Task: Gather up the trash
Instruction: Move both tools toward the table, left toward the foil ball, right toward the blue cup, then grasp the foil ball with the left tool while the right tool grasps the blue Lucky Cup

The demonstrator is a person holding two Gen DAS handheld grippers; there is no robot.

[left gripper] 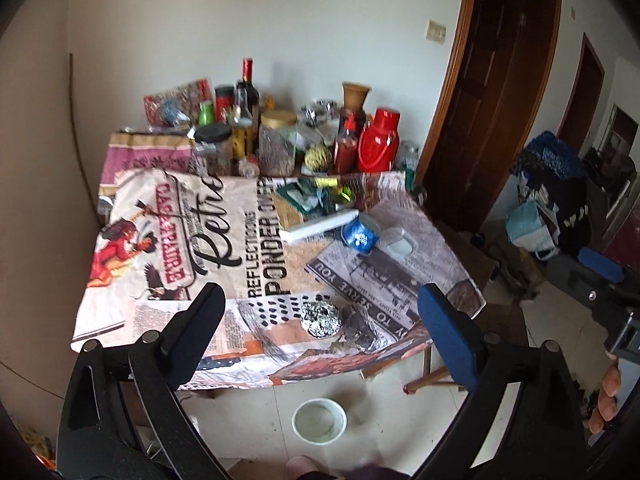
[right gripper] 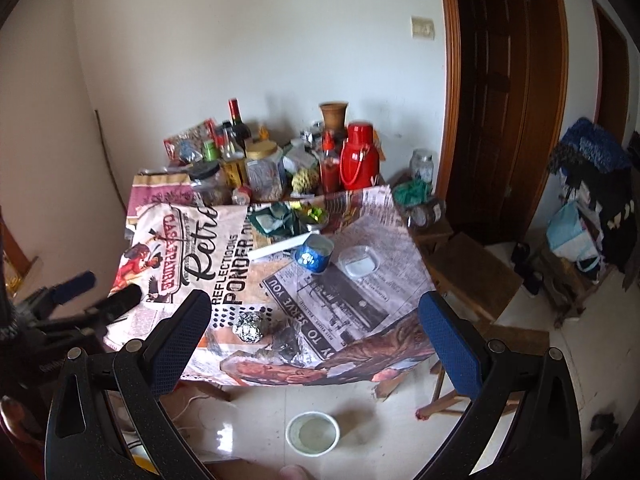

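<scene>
A crumpled foil ball [left gripper: 321,319] [right gripper: 248,327] lies near the front edge of the table with a printed cloth [left gripper: 168,240] [right gripper: 360,308]. Farther back lie a blue cup on its side [left gripper: 357,234] [right gripper: 314,254], a white box [left gripper: 318,225] [right gripper: 278,246], a clear plastic lid [left gripper: 398,243] [right gripper: 359,262] and green and yellow wrappers [left gripper: 320,196] [right gripper: 296,216]. A white round bin [left gripper: 319,421] [right gripper: 312,433] stands on the floor below the table's front edge. My left gripper [left gripper: 320,312] is open and empty above the foil ball. My right gripper [right gripper: 316,320] is open and empty, back from the table.
Bottles, jars and a red thermos [left gripper: 378,140] [right gripper: 359,162] crowd the table's back. A wooden stool [right gripper: 472,272] stands right of the table. Bags and clothes [right gripper: 592,200] pile at the far right by dark doors. The left gripper also shows in the right wrist view [right gripper: 100,292].
</scene>
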